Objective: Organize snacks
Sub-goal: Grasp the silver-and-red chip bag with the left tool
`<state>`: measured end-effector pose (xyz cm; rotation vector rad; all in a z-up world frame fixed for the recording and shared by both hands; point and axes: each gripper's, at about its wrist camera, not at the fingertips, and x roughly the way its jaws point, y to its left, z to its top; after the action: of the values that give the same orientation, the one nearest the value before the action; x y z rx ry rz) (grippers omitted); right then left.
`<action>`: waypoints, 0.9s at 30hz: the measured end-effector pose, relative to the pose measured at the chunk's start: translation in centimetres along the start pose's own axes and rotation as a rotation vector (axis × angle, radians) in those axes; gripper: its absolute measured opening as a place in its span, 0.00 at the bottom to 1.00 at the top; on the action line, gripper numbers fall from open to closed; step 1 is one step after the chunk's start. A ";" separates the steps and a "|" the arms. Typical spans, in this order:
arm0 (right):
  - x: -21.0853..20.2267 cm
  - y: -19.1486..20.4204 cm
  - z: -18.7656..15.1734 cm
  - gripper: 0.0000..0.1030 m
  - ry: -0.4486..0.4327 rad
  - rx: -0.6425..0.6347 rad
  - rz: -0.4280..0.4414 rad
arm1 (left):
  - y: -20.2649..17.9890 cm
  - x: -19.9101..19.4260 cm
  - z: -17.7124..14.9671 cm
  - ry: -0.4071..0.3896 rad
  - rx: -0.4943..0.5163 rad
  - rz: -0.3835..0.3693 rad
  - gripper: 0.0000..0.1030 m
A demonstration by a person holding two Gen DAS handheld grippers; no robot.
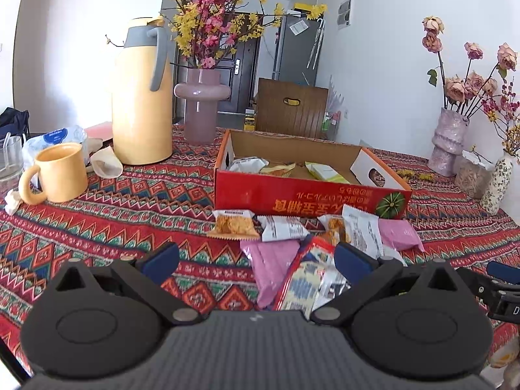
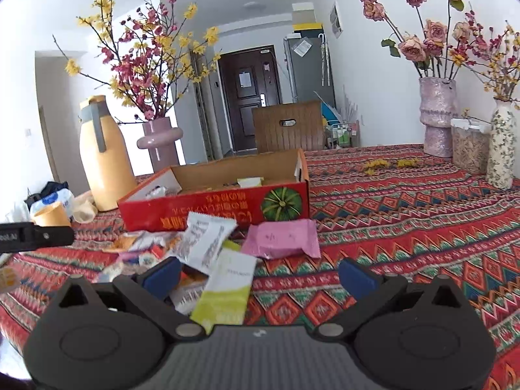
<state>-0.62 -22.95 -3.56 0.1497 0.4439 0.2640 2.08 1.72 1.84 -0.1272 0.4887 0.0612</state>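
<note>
A: What takes up most of the view?

B: A table under a red patterned woven cloth (image 1: 113, 221). On it stands a shallow red cardboard box (image 1: 292, 195) with upside-down printing and a green pumpkin picture on its front wall. A few wrapped snacks lie inside, among them a silver packet (image 1: 247, 164) at the left end and a green-and-white one (image 1: 325, 172) further right.

A: And beside the box?

B: To its left stand a tall yellow thermos jug with a grey handle (image 1: 141, 97) and a mauve glass vase of pink and yellow blossoms (image 1: 201, 97); nearer the camera sits a yellow ceramic mug (image 1: 60, 172). At the far right stands a rough lilac vase of dried roses (image 2: 437, 117).

A: Where are the loose snacks?

B: Heaped on the cloth just in front of the box. A pink foil packet (image 2: 282, 239) lies by the pumpkin corner, a white printed packet (image 2: 208, 240) leans on the pile, a green-and-white sachet (image 2: 227, 289) lies closest to the right tool, and an orange-edged cracker pack (image 1: 234, 224) sits at the left end.

A: The tools?

B: The left gripper (image 1: 256, 256) is spread wide and empty over a pink wrapper (image 1: 269, 266) and a red-edged patterned packet (image 1: 308, 276). The right gripper (image 2: 260, 274) is likewise spread wide, holding nothing, with the sachet between its blue pads (image 2: 162, 274).
</note>
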 end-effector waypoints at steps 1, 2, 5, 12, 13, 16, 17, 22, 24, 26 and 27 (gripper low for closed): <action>-0.2 -0.1 -0.2 1.00 0.001 0.001 0.003 | 0.1 -0.1 -0.2 0.002 0.000 -0.001 1.00; -0.3 -0.1 -0.4 1.00 0.001 0.000 0.006 | 0.2 -0.2 -0.3 0.004 0.002 -0.002 1.00; -0.3 -0.2 -0.9 1.00 0.004 -0.002 0.002 | 0.3 -0.3 -0.5 0.009 -0.001 -0.009 1.00; -0.2 -0.3 -1.6 1.00 0.008 0.009 -0.004 | 0.1 0.4 -0.7 0.039 0.007 -0.020 1.00; -0.3 -0.3 -1.7 1.00 0.004 0.006 -0.004 | 0.0 0.6 -0.8 0.048 0.009 -0.024 1.00; -0.4 -0.4 -1.9 1.00 -0.002 0.006 0.005 | -0.4 1.2 -1.1 0.084 0.012 -0.044 1.00; -0.5 -0.6 -2.1 1.00 -0.011 0.012 0.012 | -0.5 1.4 -1.2 0.095 0.014 -0.049 1.00; -0.8 -1.5 -2.4 1.00 -0.038 0.030 0.022 | -1.7 2.5 -1.7 0.146 0.043 -0.059 1.00; -0.6 -1.8 -2.6 1.00 -0.021 0.031 0.032 | -2.2 2.8 -1.9 0.163 0.064 -0.067 1.00; -0.4 -1.9 -2.8 1.00 -0.003 0.035 0.040 | -3.0 3.2 -2.0 0.172 0.094 -0.071 1.00; -0.3 -1.9 -2.9 1.00 0.002 0.034 0.043 | -3.5 3.5 -2.0 0.174 0.109 -0.074 1.00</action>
<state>-1.70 -24.63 -6.40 0.1921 0.4473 0.2990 4.51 -1.92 -1.22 -0.0439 0.6593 -0.0496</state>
